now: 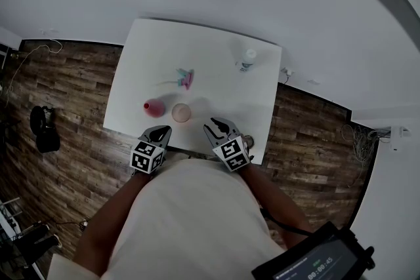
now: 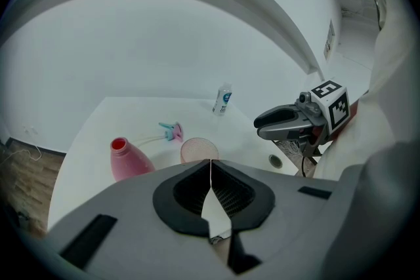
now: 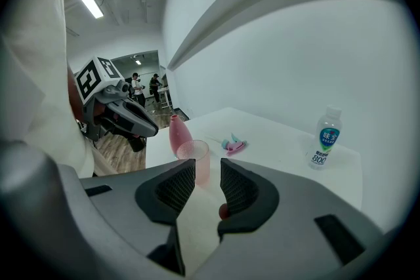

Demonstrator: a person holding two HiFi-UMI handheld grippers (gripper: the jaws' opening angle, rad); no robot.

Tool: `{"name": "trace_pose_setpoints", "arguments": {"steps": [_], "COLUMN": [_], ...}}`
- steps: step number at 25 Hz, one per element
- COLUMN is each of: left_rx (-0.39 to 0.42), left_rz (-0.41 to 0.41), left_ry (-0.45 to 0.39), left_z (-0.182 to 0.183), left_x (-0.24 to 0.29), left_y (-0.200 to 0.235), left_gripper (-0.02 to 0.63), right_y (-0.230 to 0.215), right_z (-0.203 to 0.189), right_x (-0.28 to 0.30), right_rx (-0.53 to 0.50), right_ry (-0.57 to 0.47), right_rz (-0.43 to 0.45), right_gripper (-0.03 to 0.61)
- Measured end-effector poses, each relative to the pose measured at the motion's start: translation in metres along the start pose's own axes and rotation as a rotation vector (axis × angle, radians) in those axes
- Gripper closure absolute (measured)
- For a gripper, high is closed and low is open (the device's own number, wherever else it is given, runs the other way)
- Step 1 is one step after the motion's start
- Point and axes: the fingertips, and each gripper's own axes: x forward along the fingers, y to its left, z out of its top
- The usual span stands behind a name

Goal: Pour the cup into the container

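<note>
**Operator:** Report the location of the cup and the container.

**Inspector:** The cup [image 1: 181, 113] stands upright on the white table [image 1: 151, 56]. In the head view it is near the table's lower edge, a little left of frame centre. The pink bottle [image 1: 153, 107] (the container, uncapped, mouth facing up) stands just beside the cup on its left, with a small gap between the two.

**Operator:** Report the state of each gripper.

**Inspector:** The left gripper [image 1: 159, 133] sits at the table's lower edge, just below the pink bottle. Its jaws are pressed together tip to tip, with nothing between them. The right gripper [image 1: 218, 124] sits to the lower right of the cup. Its jaws are parted by a narrow slot and hold nothing. In the right gripper view the cup shows beyond that slot, not between the pads. Neither gripper touches the cup or the pink bottle.

**Operator:** List the remaining items on the table.

**Inspector:** A spray nozzle [image 1: 185, 79] (teal and pink, with a thin tube attached) lies on its side above the cup, at mid-table. A water bottle [image 1: 247, 60] with a white cap stands upright near the table's upper right corner, well apart from everything else.
</note>
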Motion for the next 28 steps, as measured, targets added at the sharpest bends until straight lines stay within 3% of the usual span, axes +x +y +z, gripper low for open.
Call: {"name": "trace_pose_setpoints", "arguments": {"steps": [28], "left_rx": [-0.004], "left_rz": [0.002], "left_ry": [0.01], "left_z": [-0.0082], "left_x": [-0.0065], "left_y": [-0.0051], "left_gripper": [0.603], "right_y": [0.0058], "right_z": [0.0021], "right_x": [-0.0052], "right_rx": [0.002], "right_ry": [-0.009], "right_rz": [0.001], "right_gripper": [0.453]}}
